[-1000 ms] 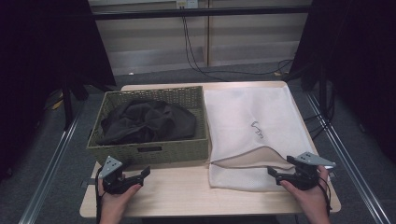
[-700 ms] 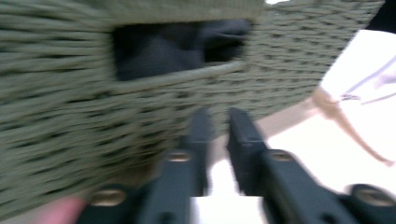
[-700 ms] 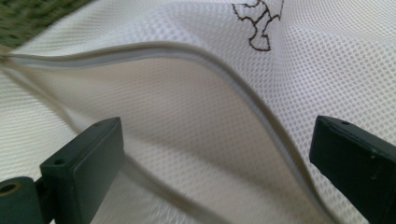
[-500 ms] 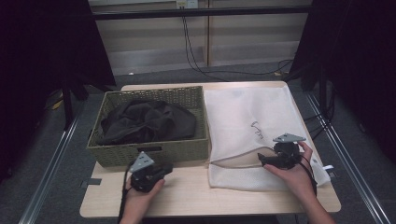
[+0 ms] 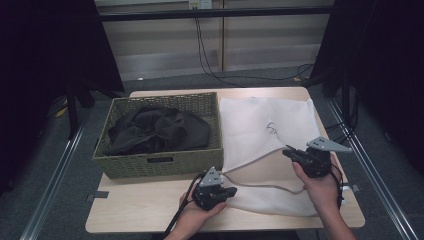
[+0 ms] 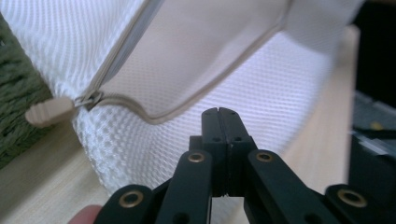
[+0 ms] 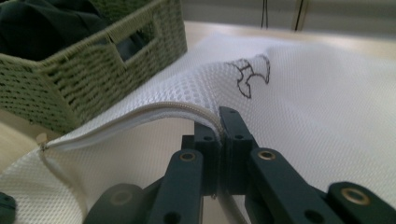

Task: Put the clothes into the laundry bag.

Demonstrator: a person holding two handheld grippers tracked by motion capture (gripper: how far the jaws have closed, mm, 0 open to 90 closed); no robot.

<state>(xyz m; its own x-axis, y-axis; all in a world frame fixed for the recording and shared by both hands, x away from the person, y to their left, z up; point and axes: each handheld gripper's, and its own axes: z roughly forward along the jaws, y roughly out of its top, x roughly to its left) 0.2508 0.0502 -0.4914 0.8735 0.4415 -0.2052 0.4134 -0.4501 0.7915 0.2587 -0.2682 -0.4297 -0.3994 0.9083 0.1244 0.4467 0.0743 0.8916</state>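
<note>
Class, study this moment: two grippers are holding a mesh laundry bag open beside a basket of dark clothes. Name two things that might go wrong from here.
1. The right gripper is shut on just the thin zipper edge of the bag, lifting it; that edge might slip out and the mouth drop closed.
2. The left gripper has just been closing on the lower edge, near the zipper pull; if it caught little mesh, the opening may collapse before the clothes leave the basket.

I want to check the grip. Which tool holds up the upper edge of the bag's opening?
The right tool. It is shut on the upper zipper edge of the bag, lifted off the table. The left tool is low, at the lower edge.
</note>
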